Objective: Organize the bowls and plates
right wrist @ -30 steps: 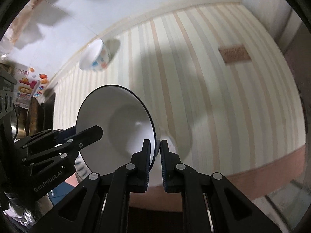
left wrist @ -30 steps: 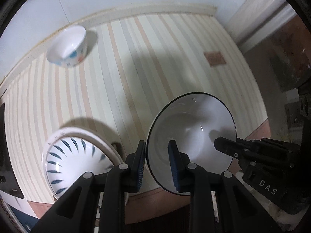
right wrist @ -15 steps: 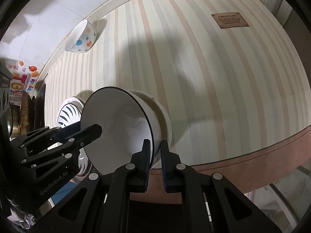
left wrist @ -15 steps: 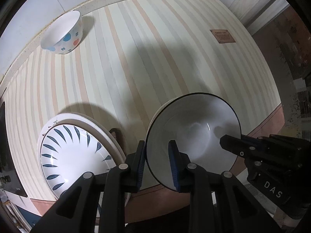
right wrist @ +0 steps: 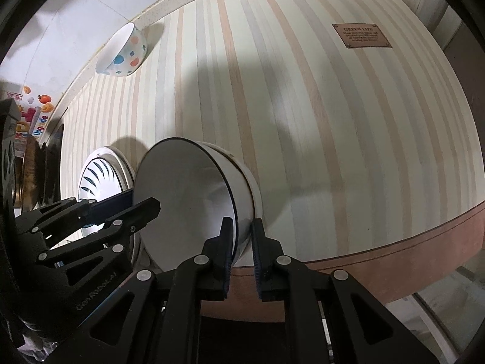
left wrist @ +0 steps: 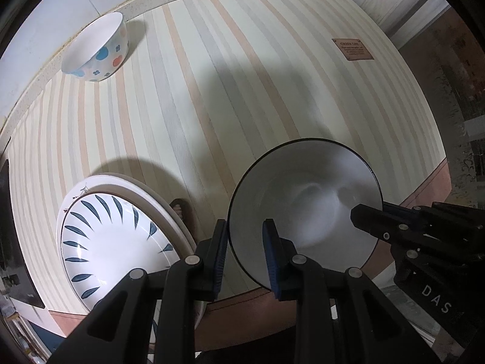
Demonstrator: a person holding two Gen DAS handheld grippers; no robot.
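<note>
A white bowl with a black rim [left wrist: 303, 200] sits nested in a plain white bowl [right wrist: 252, 182] on the striped table. My left gripper [left wrist: 245, 236] is shut on its near rim, one finger inside and one outside. On the opposite rim is my right gripper [right wrist: 242, 230], and its jaws are starting to open with the bowl's wall still between the pads. In the left wrist view, the right gripper [left wrist: 363, 221] shows at the bowl's right side. A stack of plates [left wrist: 112, 242] with a blue leaf pattern lies just left of the bowls.
A small bowl with coloured dots [left wrist: 97, 51] stands at the far left by the wall. A brown label [left wrist: 353, 49] is fixed to the striped cloth at the far right. The table's brown front edge [right wrist: 394, 257] runs just below the bowls. Dark objects crowd the left edge.
Both grippers have come down with the black-rimmed bowl. It now sits inside the plain white bowl instead of hanging above the table.
</note>
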